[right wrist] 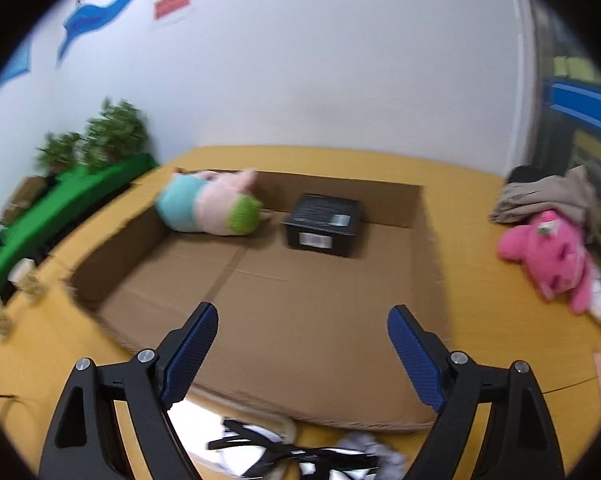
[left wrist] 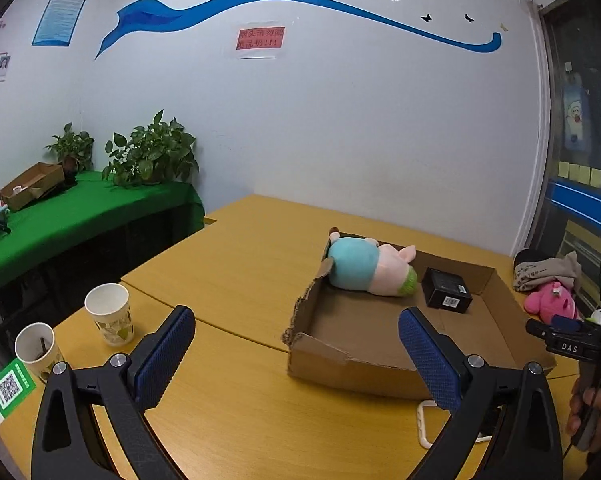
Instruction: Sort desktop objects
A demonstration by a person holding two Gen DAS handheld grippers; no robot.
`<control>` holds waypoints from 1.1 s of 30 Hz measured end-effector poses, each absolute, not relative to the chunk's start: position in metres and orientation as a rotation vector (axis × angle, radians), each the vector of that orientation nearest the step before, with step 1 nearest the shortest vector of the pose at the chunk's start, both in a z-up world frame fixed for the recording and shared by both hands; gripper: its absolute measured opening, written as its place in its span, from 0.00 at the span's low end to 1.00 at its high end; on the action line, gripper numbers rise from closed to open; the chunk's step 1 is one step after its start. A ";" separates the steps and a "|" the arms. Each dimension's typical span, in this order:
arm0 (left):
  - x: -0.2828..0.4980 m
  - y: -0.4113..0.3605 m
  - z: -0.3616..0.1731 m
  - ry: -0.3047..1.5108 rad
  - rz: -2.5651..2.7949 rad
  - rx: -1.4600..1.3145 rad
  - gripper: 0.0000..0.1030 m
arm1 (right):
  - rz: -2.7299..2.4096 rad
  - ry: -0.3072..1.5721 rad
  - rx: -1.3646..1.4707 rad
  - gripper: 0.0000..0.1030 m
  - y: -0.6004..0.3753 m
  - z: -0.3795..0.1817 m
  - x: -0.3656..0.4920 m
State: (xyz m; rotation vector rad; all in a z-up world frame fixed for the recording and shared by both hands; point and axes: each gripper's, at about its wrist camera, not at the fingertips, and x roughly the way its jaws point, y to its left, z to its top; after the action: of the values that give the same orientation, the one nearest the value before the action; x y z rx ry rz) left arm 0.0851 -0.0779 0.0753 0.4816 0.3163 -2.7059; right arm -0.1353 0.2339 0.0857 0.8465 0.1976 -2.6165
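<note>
A shallow cardboard tray (left wrist: 496,316) (right wrist: 428,240) lies on the yellow table. Inside it rest a pastel plush toy (left wrist: 364,266) (right wrist: 208,208) and a small black box (left wrist: 446,290) (right wrist: 324,220). My left gripper (left wrist: 296,332) stands open above the table, left of the tray's front corner, with nothing between its blue pads. My right gripper (right wrist: 302,328) is open over the tray's near floor, also holding nothing. A pink plush (left wrist: 552,300) (right wrist: 548,256) lies on the table to the right of the tray. The right-hand tool and a hand (left wrist: 588,392) show at the right edge of the left wrist view.
Two paper cups (left wrist: 110,314) (left wrist: 36,350) stand at the table's left front beside a green QR card (left wrist: 6,392). Folded cloth (right wrist: 548,196) lies behind the pink plush. A white and black jumble (right wrist: 300,452) sits just before the tray. A green-covered side table (left wrist: 60,224) holds plants.
</note>
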 end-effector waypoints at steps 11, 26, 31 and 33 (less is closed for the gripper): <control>0.065 -0.094 0.059 0.353 -2.727 0.611 0.37 | -2.559 0.147 0.923 0.07 0.244 0.071 -0.151; 0.050 -0.060 0.061 0.203 -2.799 0.555 1.00 | -2.520 0.147 0.922 0.86 0.242 0.063 -0.163; 0.039 -0.060 0.052 0.261 -2.821 0.643 1.00 | -2.540 0.165 0.911 0.86 0.251 0.063 -0.163; 0.037 -0.057 0.050 0.268 -2.824 0.646 1.00 | -2.536 0.160 0.922 0.86 0.256 0.063 -0.164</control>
State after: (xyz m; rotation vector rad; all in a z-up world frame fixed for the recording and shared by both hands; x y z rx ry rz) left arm 0.0372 -0.0569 0.0502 0.6458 0.2681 -2.8237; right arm -0.1645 0.2557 0.0630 0.9222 0.1595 -2.5363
